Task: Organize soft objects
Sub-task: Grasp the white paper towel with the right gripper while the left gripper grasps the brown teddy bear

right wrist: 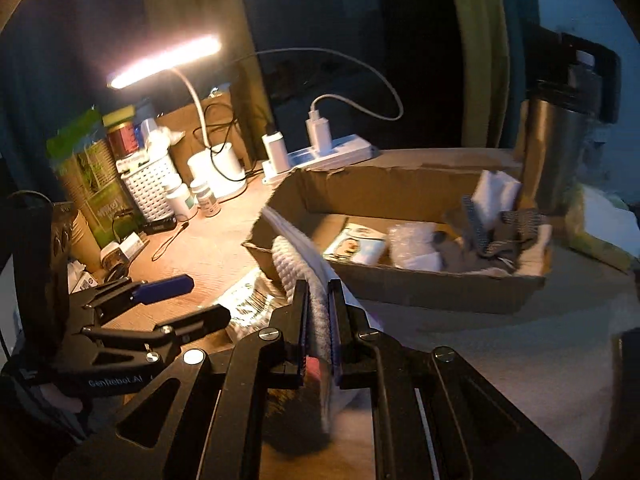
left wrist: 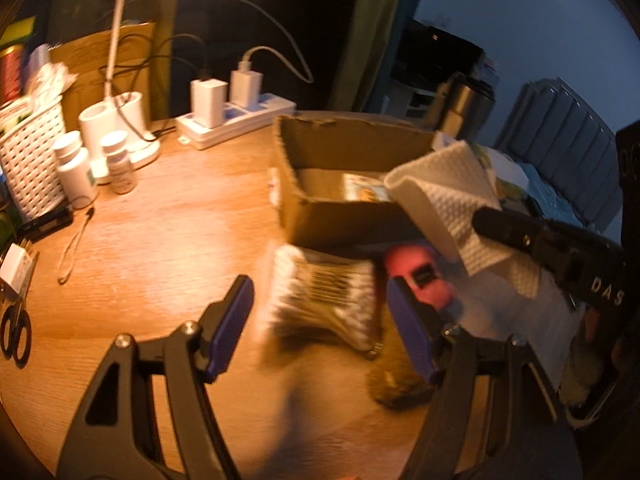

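My right gripper is shut on a white waffle-weave cloth, which hangs lifted just in front of the open cardboard box. In the left wrist view the same cloth juts from the right gripper over the box's near corner. My left gripper is open above the table, with a pack of cotton swabs lying between and beyond its blue pads, untouched. A pink item and a brown fuzzy thing lie beside it. The box holds socks and small packets.
At the back stand a power strip with chargers, a white lamp base, pill bottles and a white basket. Scissors lie at the left edge. A steel flask stands behind the box.
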### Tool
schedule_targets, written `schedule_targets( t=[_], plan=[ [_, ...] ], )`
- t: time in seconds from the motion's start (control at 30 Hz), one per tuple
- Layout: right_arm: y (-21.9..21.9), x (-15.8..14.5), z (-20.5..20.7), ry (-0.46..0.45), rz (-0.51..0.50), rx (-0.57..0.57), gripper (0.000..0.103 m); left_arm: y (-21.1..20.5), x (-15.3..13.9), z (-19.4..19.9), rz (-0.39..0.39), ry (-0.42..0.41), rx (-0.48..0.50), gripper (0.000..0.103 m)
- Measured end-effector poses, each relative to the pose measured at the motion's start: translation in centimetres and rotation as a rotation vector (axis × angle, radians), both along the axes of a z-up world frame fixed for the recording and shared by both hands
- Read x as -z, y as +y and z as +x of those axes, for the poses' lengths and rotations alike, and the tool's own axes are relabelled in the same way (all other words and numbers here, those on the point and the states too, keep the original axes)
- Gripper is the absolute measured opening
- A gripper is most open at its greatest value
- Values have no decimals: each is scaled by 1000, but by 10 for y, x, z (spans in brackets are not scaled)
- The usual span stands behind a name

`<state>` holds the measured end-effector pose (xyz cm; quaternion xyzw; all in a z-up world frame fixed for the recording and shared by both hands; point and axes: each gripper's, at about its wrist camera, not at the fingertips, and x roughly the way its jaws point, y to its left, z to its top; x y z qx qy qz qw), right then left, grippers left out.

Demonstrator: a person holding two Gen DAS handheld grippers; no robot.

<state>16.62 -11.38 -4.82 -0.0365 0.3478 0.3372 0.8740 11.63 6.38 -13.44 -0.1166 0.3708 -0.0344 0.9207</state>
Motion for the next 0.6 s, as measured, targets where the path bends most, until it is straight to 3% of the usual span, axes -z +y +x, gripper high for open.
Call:
schedule_targets(
  t=[0.27, 0.6],
  plan=[
    [-42, 12, -4, 14, 25, 51, 10, -44, 5, 3, 40, 36, 86, 71],
    [-75, 45, 0, 76, -25, 103, 10, -79, 26, 6, 86, 118, 139, 71]
  ],
)
